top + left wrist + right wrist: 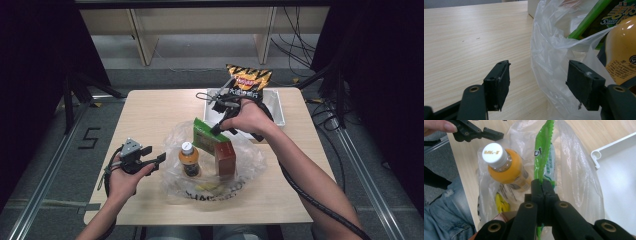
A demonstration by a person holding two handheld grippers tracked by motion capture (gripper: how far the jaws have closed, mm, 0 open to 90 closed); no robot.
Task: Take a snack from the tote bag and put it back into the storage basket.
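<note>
Right tongs pinching a green packet in a clear plastic bag, left tongs open beside it.

The right hand (246, 118) reaches in from five o'clock, forearm stretched across the surface (150, 115), wrist bent down over the bag (250, 160). The right tongs (541, 185) are closed tight on the top edge of the green packet (544, 152), which stands upright in the bag near the middle of the surface. Just at nine o'clock of the packet stands an orange drink bottle (505, 170) with a white cap; a reddish box (225, 159) sits at four o'clock of it. The left hand (125, 175) rests low at eight o'clock, its left tongs (537, 82) spread wide, level, pointing toward three o'clock at the bag's edge. A white tray (275, 107) and a chip bag (248, 78) lie at one o'clock.
</note>
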